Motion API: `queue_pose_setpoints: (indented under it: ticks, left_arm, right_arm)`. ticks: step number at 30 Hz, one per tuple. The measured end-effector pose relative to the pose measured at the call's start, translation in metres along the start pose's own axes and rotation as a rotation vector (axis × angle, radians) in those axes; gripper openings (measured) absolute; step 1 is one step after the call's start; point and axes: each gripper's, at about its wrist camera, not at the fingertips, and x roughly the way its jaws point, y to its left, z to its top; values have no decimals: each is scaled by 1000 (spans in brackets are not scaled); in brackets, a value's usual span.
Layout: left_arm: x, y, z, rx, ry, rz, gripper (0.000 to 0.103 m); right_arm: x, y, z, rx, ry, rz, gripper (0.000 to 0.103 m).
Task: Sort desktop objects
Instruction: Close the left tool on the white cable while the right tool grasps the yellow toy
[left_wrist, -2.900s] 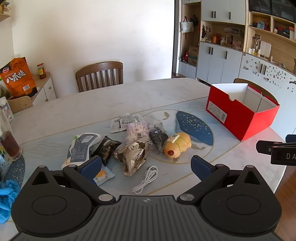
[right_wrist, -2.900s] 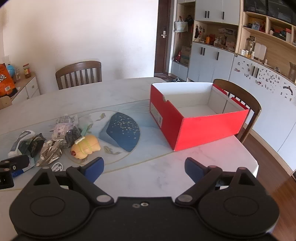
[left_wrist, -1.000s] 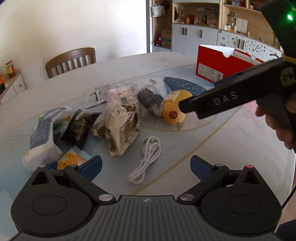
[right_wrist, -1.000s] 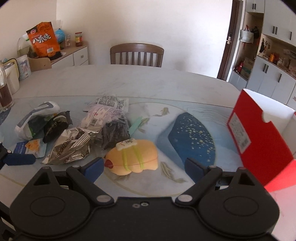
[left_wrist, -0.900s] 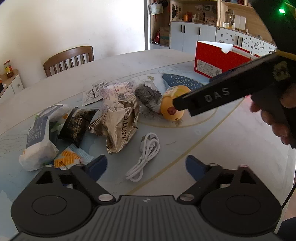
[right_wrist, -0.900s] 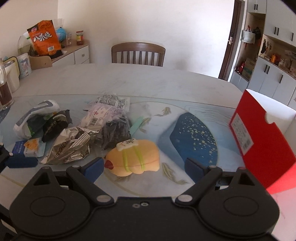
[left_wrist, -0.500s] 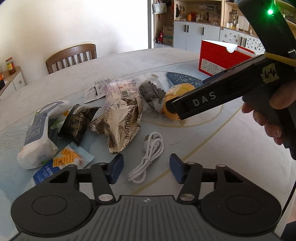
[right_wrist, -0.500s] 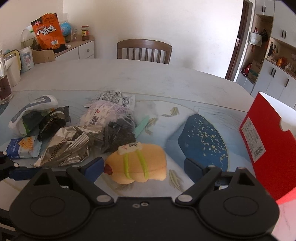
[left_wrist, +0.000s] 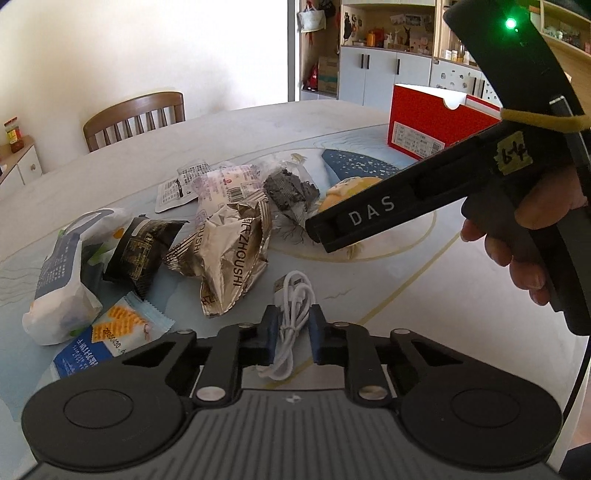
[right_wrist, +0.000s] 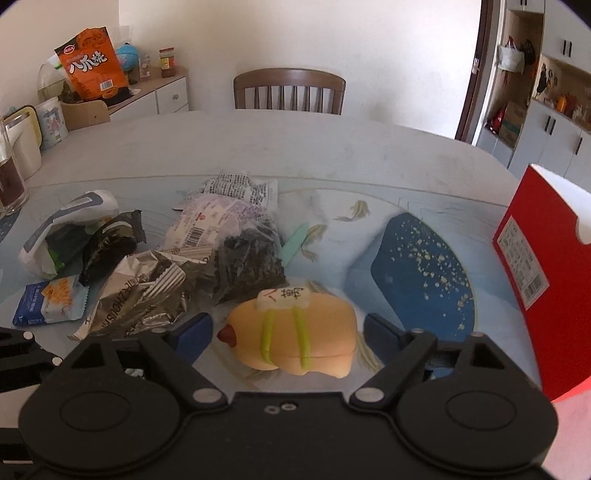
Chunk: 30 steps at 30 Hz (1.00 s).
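on the left of the tabletop (left_wrist: 388, 291) sits your pile of snack packets: a white and blue bag (left_wrist: 59, 280), a black wrapper (left_wrist: 142, 245), a small blue cracker packet (left_wrist: 107, 334) and a crumpled gold foil bag (left_wrist: 229, 251). just right of the foil bag, your left tool (left_wrist: 292, 334) is clamped on the coiled white usb cable (left_wrist: 293, 299), its blue pads pressing the loops from both sides while the cable lies on the tabletop. further right, your right tool (right_wrist: 288, 334) straddles the yellow squishy toy (right_wrist: 295, 328); its jaws are closing, the toy lies between them, and the pads stand just clear of its two ends. a clear bag of dark bits (right_wrist: 251, 262) lies just behind the toy. your right hand (left_wrist: 532, 236) grips that tool's handle. at the far right stands the red box (left_wrist: 428, 125), well apart from the pile.
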Motion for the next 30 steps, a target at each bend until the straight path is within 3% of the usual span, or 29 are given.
queue_pose_setpoints:
  ticks: [9, 30]
  left_arm:
    - [0, -3, 0, -16, 1, 2, 13]
    - [-25, -17, 28, -44, -60, -31, 11]
  right_arm:
    - [-5, -4, 0, 13, 3, 14, 73]
    - [-52, -28, -7, 48, -12, 5, 72]
